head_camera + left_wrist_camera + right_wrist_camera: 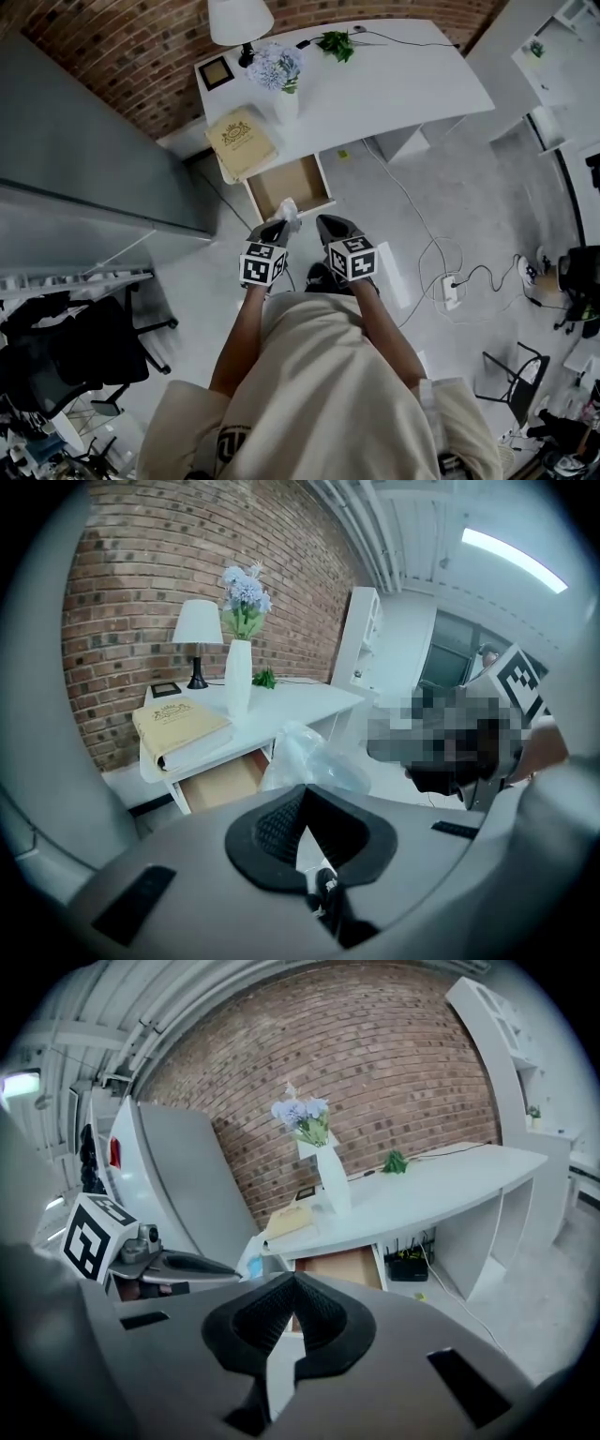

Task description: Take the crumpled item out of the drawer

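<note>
The left gripper (300, 808) is clamped on the crumpled item (314, 757), which sticks out past its tips, clear of the front edge of the open drawer (220, 782) ahead. Just beside it, the right gripper (292, 1302) has its 2 jaws together, with open floor (375, 291) below.

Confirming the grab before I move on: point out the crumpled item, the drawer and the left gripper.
crumpled item (309, 757), left gripper view, middle of the clear bunched plastic.
drawer (286, 186), head view, its bare brown floor.
left gripper (304, 792), left gripper view, where the tips pinch together.
</note>
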Tool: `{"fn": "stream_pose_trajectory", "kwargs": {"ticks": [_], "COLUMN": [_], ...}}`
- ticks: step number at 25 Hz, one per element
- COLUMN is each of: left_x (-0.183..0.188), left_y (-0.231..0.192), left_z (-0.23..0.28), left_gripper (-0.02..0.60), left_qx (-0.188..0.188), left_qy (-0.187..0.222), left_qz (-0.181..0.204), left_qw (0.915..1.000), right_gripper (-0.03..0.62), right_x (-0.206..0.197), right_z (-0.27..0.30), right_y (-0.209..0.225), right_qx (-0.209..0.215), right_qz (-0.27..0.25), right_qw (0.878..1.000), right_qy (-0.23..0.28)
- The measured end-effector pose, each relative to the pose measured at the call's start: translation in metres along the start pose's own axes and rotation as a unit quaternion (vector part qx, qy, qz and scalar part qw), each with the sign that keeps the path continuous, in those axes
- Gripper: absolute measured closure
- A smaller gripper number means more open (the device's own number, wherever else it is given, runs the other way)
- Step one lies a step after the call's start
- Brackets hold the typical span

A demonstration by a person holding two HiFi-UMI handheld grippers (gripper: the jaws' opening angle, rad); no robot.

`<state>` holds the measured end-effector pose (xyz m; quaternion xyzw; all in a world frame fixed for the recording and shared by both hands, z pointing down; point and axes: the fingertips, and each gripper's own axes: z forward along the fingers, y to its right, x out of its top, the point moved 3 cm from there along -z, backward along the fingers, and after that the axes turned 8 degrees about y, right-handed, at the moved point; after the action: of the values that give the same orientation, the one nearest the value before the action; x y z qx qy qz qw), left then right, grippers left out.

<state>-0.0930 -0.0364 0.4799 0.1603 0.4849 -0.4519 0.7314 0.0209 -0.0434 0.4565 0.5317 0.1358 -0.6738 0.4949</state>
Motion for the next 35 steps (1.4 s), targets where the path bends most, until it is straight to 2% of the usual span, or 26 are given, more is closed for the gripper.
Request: {"fn": "stream_pose_trajectory", "kwargs": {"ticks": [9,17,21,28,35], "left_x": [-0.007,-0.004,-0.009,-0.018,-0.025], "left_y": [-0.005,-0.013,-0.01,-0.006,-0.006], "left_z": [-0.005,-0.005,-0.003,-0.001,-0.003], "left_gripper": [0.566,0.566,0.566,0.566,0.566], "left_qx": [-0.002,0.002,0.005,0.004,0.012], "left_qy": [0.006,0.007,0.008,-0.002,-0.004], "left_qz": [-0.009,-0.015,-0.025,-0.022,-0.024], "left_qw": [0.9999,0.9999,0.9997,0.9997,0.9996], "right_gripper": [0.569,0.569,0.569,0.569,0.569], "right_x": [-0.002,-0.001,-0.006,-0.022,-0.032], "right_z": [0.003,0.012,0.006,0.001,-0.003], "right_y": [0.0,-0.01,-0.009,-0.002,-0.007], "right_qx": [0.012,0.042,0.055,0.047,0.065], "right_qz": [0.008,-0.003,0.014,0.0,-0.008], "right_qw": [1.0,0.999,0.998,0.999,0.997], "right_qy": [0.011,0.0,0.001,-0.022,-0.043]}}
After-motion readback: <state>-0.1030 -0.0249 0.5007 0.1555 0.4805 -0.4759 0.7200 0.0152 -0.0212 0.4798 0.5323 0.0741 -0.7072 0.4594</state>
